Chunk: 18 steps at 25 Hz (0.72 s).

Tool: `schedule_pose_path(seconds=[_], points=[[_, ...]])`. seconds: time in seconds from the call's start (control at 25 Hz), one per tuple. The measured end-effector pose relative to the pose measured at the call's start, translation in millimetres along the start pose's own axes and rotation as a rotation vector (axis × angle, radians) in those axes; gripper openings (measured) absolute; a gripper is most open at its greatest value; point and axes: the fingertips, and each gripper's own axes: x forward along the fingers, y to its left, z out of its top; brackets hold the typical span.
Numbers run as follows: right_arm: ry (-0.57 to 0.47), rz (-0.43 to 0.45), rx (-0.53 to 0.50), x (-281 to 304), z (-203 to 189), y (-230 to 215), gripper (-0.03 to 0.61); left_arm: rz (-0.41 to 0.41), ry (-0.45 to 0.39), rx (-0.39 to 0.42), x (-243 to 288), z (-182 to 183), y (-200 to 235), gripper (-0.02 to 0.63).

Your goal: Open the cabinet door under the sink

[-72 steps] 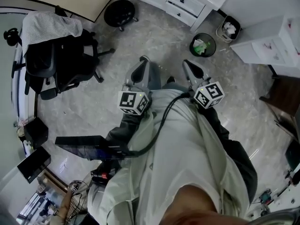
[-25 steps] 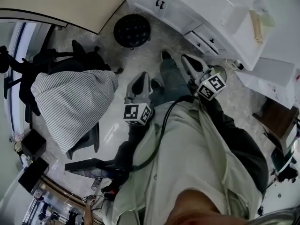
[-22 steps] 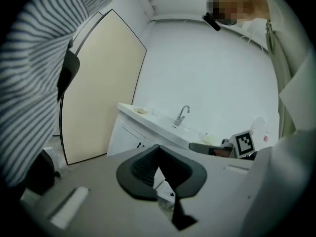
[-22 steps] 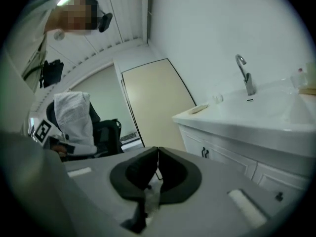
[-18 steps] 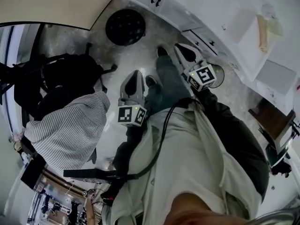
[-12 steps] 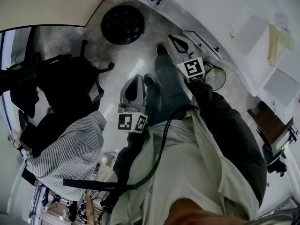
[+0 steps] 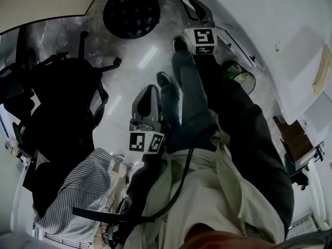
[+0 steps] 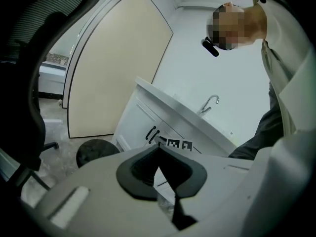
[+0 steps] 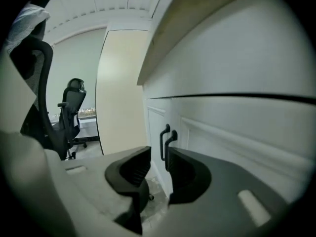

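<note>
White vanity (image 9: 232,132) fills the far side, its cabinet door (image 9: 154,125) dead ahead of the right gripper (image 9: 159,157), jaws spread just short of the paired black handles (image 9: 163,141), left gripper (image 8: 158,149) pressed together and empty, and a crooked approach might catch both handles.

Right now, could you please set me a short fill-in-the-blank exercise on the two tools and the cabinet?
1. The right tool has its jaws ___, gripping nothing.
2. In the right gripper view, ___ black handles on the cabinet show between those jaws.
3. The left tool has its jaws ___, with nothing between them.
Missing words: apart; two; shut.
</note>
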Motion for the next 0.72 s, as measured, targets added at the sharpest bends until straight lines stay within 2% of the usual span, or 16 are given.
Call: schedule_pose_path(seconds=[0.28,0.48,0.72], points=[[0.043,-0.035,0.028,39.4,-19.1,-4.8,0.098,0.039,0.013,-0.050,11.4,-14.3,12.8,0.006],[0.081,-0.149,0.110,56.9,-35.9,-18.3,0.098,0.045,0.006,-0.071,20.3,-17.5,12.3,0.006],[0.136,-0.250,0.094,70.8,-33.4,-16.2,0.091,0.041,0.020,-0.092,22.2,-26.4,8.7,0.006]])
